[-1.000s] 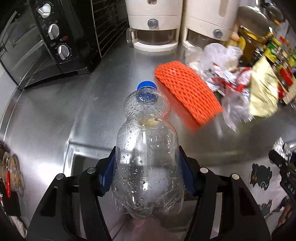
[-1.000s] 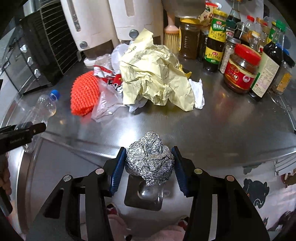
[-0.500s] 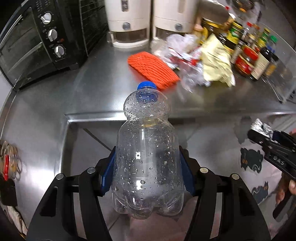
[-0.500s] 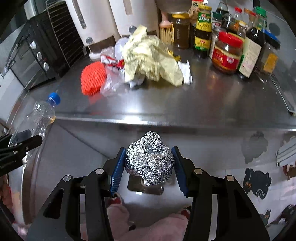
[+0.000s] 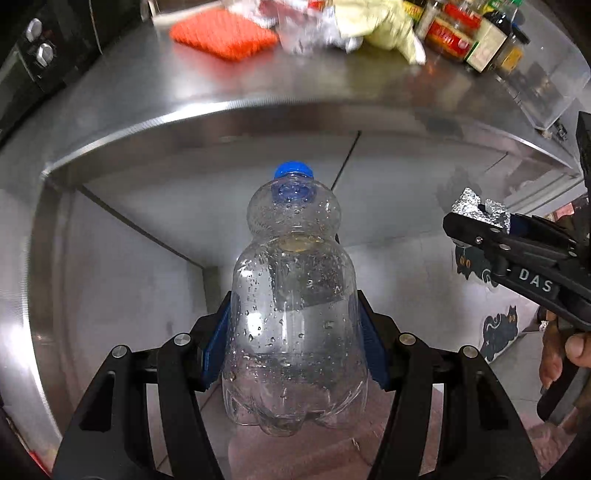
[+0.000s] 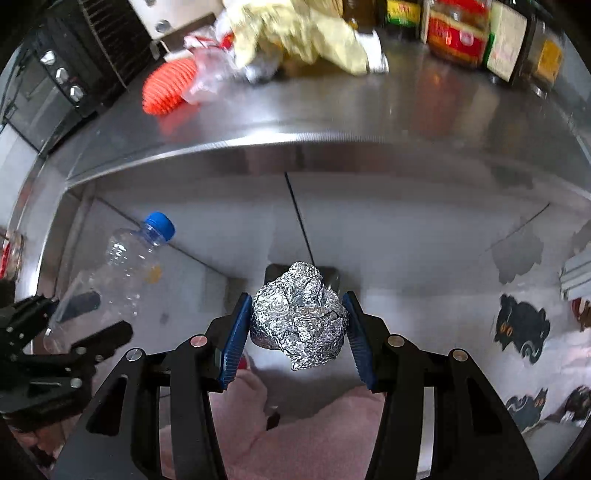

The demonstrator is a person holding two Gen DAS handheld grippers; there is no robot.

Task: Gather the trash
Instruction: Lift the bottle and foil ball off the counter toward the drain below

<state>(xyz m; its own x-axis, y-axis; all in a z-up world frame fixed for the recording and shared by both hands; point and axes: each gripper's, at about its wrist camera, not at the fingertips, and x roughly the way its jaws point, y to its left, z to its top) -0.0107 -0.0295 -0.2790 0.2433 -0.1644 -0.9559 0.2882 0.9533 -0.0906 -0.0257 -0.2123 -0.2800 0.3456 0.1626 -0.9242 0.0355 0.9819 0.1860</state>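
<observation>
My left gripper [image 5: 294,347] is shut on a clear plastic bottle [image 5: 295,332] with a blue cap, held below the steel counter's front edge. The bottle also shows in the right wrist view [image 6: 122,273]. My right gripper [image 6: 297,332] is shut on a crumpled foil ball [image 6: 300,314], which also shows at the right of the left wrist view [image 5: 480,206]. On the counter lie an orange foam net [image 5: 225,33], crumpled yellow paper [image 6: 295,33] and clear plastic wrappers [image 6: 210,74].
The steel counter edge [image 6: 295,140] and cabinet front [image 5: 258,192] are ahead of both grippers. Sauce jars and bottles [image 6: 458,37] stand at the back right. A black toaster oven [image 5: 33,62] is at the left. Cat stickers [image 6: 521,325] mark the right wall.
Both grippers have pulled back and down from the counter with their loads. The counter top now sits high in both views and the cabinet front fills the middle.
</observation>
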